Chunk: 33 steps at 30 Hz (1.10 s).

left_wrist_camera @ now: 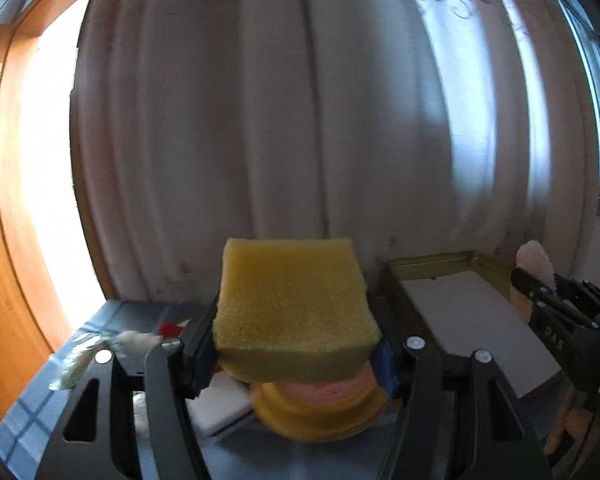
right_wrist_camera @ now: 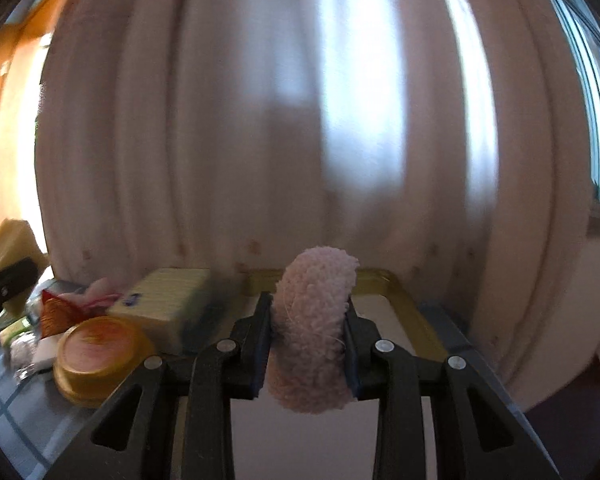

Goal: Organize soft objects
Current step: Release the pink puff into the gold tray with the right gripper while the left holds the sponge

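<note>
Curtain (left_wrist_camera: 260, 120), pale, pleated, fills bkgd; orange door frame (left_wrist_camera: 4, 200) at left; bench (left_wrist_camera: 24, 412) w/ blue checked cloth below.

LEFT WRIST VIEW
- Left gripper (left_wrist_camera: 296, 332): jaws abt half open, clamped on yellow sponge (left_wrist_camera: 292, 304). Sponge broad face up, long axis crosswise betw. jaws, sticks fwd past tips.
- Under sponge: yellow lid (left_wrist_camera: 320, 416) w/ pink top, on bench, partly hidden.
- Olive tray (left_wrist_camera: 432, 260) to the right, back against curtain; white liner (left_wrist_camera: 480, 320) inside, nothing else seen on it. Near rim lies betw. sponge and liner.
- Right gripper (left_wrist_camera: 540, 292) enters from right edge over tray's right side, pink fluffy pad (left_wrist_camera: 534, 260) in jaws.
- Left of jaws: blurred clutter, red-white item (left_wrist_camera: 172, 328); can't identify.

RIGHT WRIST VIEW
- Right gripper (right_wrist_camera: 308, 332): jaws at narrowest, squeezing pink fluffy pad (right_wrist_camera: 312, 332), held upright, long axis fwd/up.
- Olive tray (right_wrist_camera: 396, 292) straight ahead and under jaws; liner bare. Right hand nearer tray; judged next = lower and release there.
- Left of tray: pale yellow sponge block (right_wrist_camera: 168, 304) just beside rim, yellow lid (right_wrist_camera: 96, 360), red wrapper (right_wrist_camera: 60, 312).
- Room: open over tray; curtain close behind far rim; crowded on the left.
</note>
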{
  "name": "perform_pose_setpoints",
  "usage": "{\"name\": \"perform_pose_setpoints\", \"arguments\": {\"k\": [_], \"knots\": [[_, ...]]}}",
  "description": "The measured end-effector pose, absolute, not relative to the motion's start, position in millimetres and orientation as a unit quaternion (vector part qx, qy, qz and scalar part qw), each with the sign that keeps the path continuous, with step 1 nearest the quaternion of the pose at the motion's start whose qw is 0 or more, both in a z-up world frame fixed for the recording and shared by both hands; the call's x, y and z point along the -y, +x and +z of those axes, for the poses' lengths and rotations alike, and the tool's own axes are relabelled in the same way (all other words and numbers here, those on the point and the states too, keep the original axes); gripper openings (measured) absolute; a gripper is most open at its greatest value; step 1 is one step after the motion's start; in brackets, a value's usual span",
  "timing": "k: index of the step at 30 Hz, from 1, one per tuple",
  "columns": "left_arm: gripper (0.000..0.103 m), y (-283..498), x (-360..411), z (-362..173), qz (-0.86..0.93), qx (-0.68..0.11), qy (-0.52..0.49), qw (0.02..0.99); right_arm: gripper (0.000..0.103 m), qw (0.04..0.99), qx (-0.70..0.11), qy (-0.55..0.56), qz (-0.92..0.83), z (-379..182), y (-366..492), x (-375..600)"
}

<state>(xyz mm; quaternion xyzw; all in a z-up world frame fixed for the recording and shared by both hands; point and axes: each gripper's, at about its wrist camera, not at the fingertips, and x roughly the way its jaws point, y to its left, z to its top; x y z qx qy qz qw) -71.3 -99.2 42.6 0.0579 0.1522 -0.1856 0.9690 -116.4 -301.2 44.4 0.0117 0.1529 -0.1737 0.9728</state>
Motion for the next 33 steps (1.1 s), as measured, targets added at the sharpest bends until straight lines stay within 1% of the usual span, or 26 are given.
{"name": "perform_pose_setpoints", "arguments": {"k": [5,9,16,26,28,30,31,33], "knots": [[0.063,-72,138,41,-0.214,-0.155,0.070,0.962,0.033,0.959,-0.186,0.078,-0.199,39,-120,353],[0.063,-70,174,40,-0.231,-0.159,0.077,0.957,0.033,0.956,-0.192,0.082,-0.208,38,-124,370],[0.063,-64,215,34,-0.250,-0.177,0.077,0.949,0.033,0.952,-0.206,0.102,-0.202,36,-121,380],[0.063,-62,235,11,-0.255,-0.194,0.106,0.941,0.035,0.949,-0.226,0.103,-0.196,30,-113,379],[0.064,-63,237,8,-0.250,-0.191,0.116,0.942,0.039,0.949,-0.227,0.097,-0.196,30,-112,377],[0.067,-62,238,8,-0.240,-0.189,0.118,0.945,0.053,0.949,-0.228,0.089,-0.198,29,-111,375],[0.069,-61,237,7,-0.238,-0.191,0.117,0.945,0.054,0.949,-0.227,0.084,-0.200,29,-112,373],[0.082,-57,234,7,-0.229,-0.197,0.107,0.947,0.058,0.948,-0.227,0.082,-0.210,29,-112,373]]}}
